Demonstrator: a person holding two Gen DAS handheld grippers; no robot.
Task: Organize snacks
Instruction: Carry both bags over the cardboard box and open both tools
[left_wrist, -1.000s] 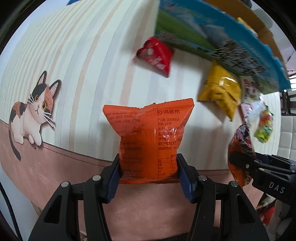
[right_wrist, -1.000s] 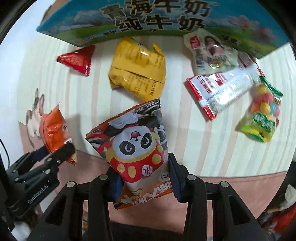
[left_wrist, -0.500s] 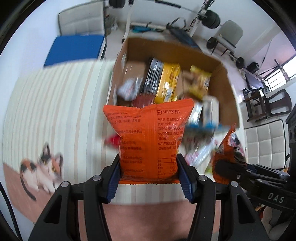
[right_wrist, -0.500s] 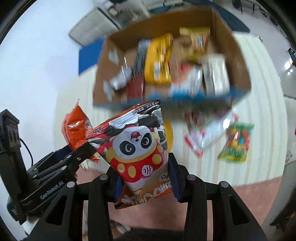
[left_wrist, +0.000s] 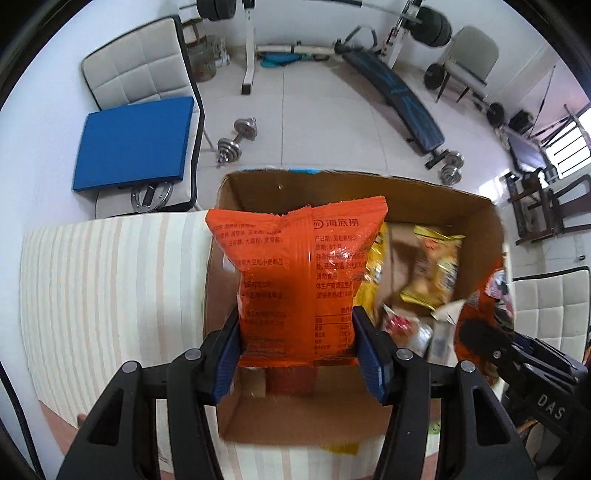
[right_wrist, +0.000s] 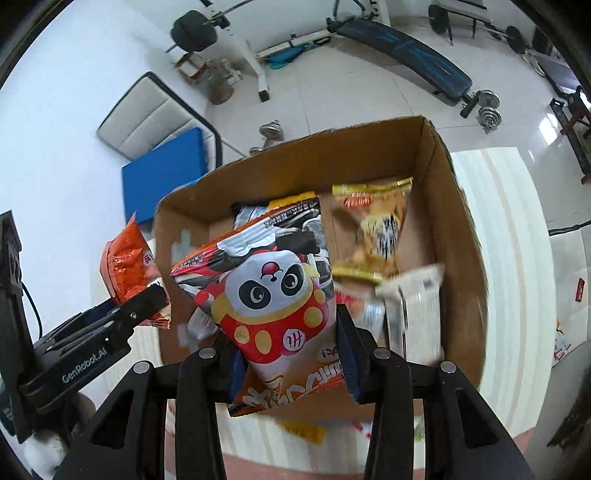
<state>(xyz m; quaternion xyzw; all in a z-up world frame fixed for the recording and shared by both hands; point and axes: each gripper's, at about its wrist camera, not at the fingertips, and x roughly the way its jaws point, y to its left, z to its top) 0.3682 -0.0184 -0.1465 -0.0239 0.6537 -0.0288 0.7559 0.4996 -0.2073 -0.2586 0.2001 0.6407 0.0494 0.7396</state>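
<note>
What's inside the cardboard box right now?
The box holds loose snacks: a yellow packet by the far wall and a white wrapper nearer. The held panda bag and orange bag cover the rest.

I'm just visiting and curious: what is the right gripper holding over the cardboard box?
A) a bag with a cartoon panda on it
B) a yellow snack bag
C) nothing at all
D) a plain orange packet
A: the right gripper is shut on the panda bag above the cardboard box; the left gripper holds the orange packet.
</note>
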